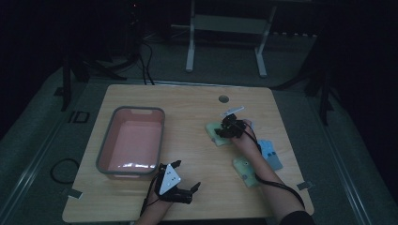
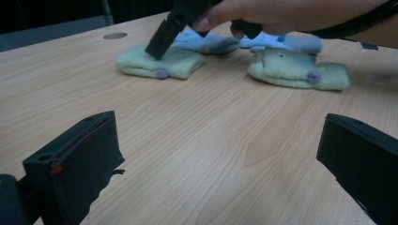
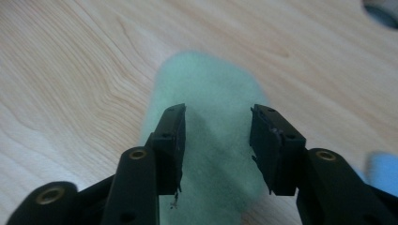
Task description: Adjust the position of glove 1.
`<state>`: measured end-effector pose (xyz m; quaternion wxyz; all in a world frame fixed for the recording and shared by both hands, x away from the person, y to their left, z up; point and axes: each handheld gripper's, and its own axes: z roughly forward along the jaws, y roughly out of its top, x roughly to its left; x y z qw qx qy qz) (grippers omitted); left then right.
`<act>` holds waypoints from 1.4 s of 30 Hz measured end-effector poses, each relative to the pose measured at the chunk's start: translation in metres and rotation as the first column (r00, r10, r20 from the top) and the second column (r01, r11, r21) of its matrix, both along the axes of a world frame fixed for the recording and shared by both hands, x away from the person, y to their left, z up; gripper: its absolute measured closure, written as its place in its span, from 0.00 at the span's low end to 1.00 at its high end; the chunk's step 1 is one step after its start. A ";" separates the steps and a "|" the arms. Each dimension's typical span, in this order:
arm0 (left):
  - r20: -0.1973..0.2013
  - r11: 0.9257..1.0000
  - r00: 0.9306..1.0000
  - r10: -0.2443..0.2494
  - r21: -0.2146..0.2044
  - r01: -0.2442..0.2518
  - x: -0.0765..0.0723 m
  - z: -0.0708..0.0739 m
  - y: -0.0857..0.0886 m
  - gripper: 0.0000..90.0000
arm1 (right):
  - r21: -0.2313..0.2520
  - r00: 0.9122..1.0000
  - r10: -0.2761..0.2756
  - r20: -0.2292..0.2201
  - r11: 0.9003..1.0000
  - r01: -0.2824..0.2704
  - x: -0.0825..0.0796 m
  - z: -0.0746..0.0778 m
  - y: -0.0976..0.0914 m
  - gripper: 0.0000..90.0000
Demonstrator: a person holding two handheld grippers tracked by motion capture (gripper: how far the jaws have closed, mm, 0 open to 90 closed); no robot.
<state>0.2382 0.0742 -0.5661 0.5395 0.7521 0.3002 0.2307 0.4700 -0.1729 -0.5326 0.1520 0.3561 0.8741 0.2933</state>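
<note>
Reference landmark: the pink bin at the left of the table.

1. Pink bin. I see nothing inside it, so I judge that no item has been transferred yet.

2. My left gripper rests just right of the bin's near corner, jaws spread wide with only bare wood between them. It is released and idle.

3. The far green sock lies flat, well to the right of the bin. My right gripper is directly over it, pointing down. In the right gripper view the far green sock sits between and below the two jaws, which stand partly apart; I cannot tell whether the tips touch the fabric, and I judge the grasp as not yet made.

4. A second green sock lies nearer to me, farther right of the bin, and a blue sock farthest right. Both are untouched.

Remaining work, by my judgement: close on the far sock, carry it to the bin, then repeat for the other two
</note>
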 end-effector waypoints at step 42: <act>0.031 0.998 0.998 0.060 0.010 -0.061 -0.004 0.000 -0.002 0.00 | 0.258 0.952 -0.305 0.020 0.922 0.290 -0.115 0.045 0.020 0.95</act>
